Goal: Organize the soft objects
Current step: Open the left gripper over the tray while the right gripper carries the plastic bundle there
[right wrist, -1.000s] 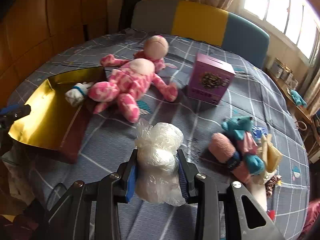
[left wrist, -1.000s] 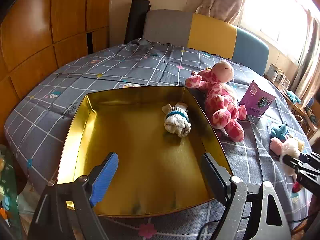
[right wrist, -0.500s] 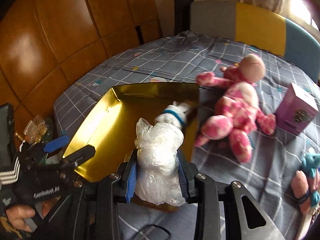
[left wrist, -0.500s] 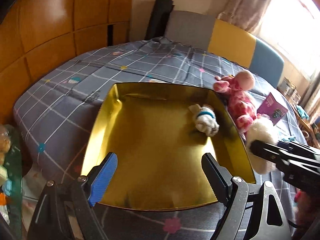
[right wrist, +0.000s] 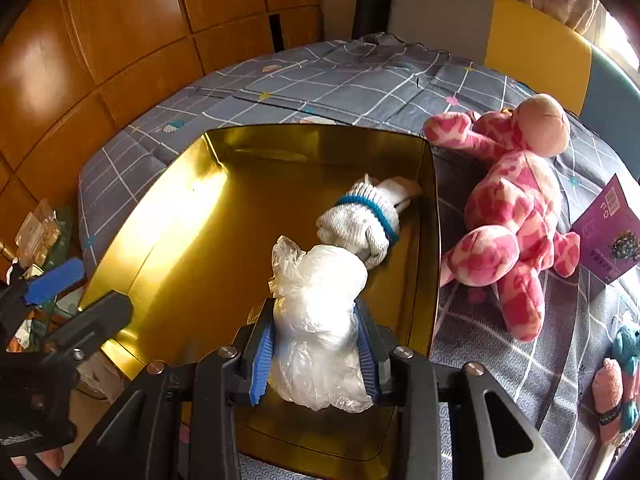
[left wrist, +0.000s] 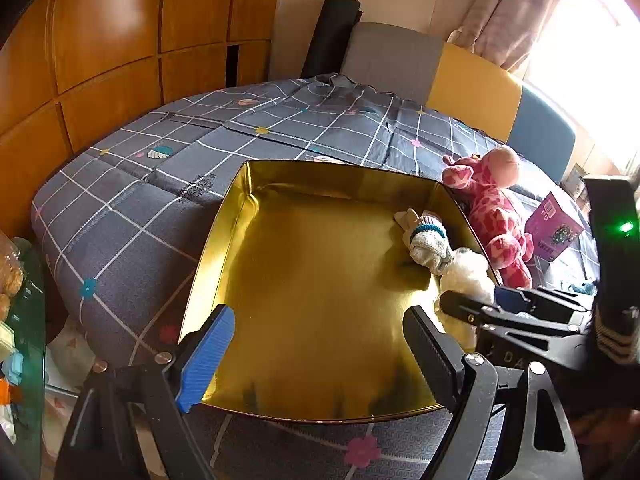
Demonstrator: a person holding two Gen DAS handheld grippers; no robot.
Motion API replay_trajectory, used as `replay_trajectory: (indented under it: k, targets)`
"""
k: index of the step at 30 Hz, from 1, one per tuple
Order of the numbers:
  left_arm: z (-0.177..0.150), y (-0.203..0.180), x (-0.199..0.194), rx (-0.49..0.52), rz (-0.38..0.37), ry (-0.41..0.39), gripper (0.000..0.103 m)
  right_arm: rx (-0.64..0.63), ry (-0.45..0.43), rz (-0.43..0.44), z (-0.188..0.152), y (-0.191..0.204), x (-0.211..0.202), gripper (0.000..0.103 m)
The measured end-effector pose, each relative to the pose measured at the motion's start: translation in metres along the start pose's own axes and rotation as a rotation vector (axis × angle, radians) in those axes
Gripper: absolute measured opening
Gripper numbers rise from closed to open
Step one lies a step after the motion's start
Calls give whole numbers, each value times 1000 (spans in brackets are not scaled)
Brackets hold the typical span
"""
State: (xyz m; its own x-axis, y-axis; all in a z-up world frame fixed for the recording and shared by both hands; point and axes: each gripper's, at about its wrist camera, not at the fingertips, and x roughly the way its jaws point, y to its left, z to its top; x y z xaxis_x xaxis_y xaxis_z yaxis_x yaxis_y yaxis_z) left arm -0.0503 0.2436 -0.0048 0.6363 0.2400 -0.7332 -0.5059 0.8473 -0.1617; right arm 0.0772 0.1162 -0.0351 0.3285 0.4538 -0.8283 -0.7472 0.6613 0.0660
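Right hand-held gripper (right wrist: 316, 360): jaws clamped on a crumpled clear plastic bag (right wrist: 320, 320) with white stuffing inside, held over the near right part of the gold tray (right wrist: 168, 216); the bag's top comes close to the rolled sock, and whether they touch cannot be told.

Left hand-held gripper (left wrist: 320, 356): jaws spread wide with nothing between them, poised above the tray's near edge.

Gold tray: shallow, square, shiny inside, resting on a bed (left wrist: 132, 200) covered in a grey checked quilt.

White rolled sock (right wrist: 360, 224): ribbed, with a teal band, lying inside the tray against its right wall.

Pink spotted plush giraffe (right wrist: 516, 208): sprawled on the quilt just outside the tray's right wall, one limb near the far corner.

Purple carton (right wrist: 608, 232): on the quilt beyond the giraffe, to the right.

Small soft items (right wrist: 616, 376): a pink roll and a teal piece, at the far right edge of the quilt, well apart from the tray.

Backdrop: wood-panelled wall (left wrist: 100, 40); grey, yellow and blue headboard (left wrist: 472, 80).
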Motion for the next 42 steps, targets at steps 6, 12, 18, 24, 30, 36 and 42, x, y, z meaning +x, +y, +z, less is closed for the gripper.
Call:
replay_trajectory:
  k: [6,12,18,24,30,36,42]
  targets:
    - [1,-1,-3,0,1,-14,88,-11,9,-16,-3,3,4,38]
    - [2,-3,-7,8,3,-24,89,-12,8,-36,-3,2,6,38]
    - [2,-4,-8,9,2,-23,89,-6,4,-52,-4,1,7,41]
    - [1,-6,-8,10,5,-25,90,7,-6,-52,-3,-1,4,55]
    - [0,-7,-9,17,5,-28,90,24,-51,-52,-7,-4,-11,57]
    - [-2,-10,-8,21,2,-18,90,61,-112,-84,-18,-15,-38,58]
    - [-6,-16,-6,22,-17,3,90,91,-156,-134,-35,-33,-64,58]
